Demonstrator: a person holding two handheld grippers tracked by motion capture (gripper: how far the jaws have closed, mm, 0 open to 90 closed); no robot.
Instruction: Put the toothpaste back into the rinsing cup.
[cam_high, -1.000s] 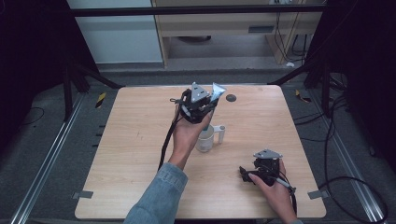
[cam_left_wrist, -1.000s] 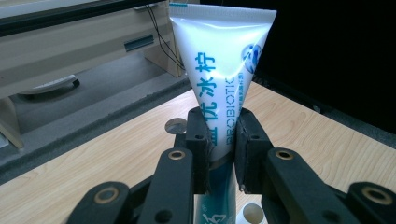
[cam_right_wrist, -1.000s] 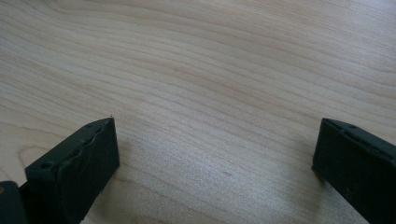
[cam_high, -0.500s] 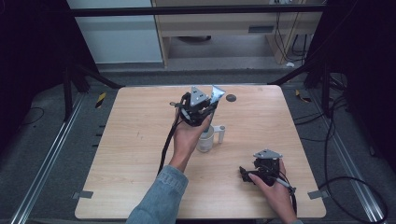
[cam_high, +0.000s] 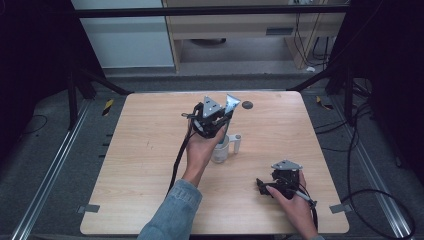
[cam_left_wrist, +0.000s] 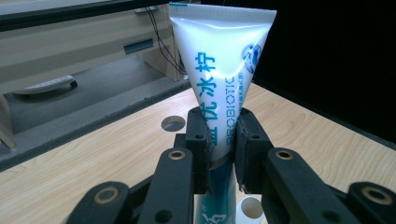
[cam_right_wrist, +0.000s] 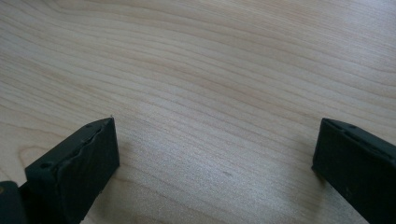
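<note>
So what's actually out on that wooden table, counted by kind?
Toothpaste tube, clamped in the left gripper: 1
Clear cup with a handle: 1
Handheld grippers, counting the open right gripper: 2
Total: 4

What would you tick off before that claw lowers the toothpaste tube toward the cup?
1. Left claw shut on the white-and-teal plastic toothpaste tube: ok.
2. Tube upright, crimped end up: ok.
3. Clear plastic cup standing on the light wooden table: ok.
4. Tube lined up over the cup's mouth: cannot tell.
5. Right claw open, apart from the cup: ok.
</note>
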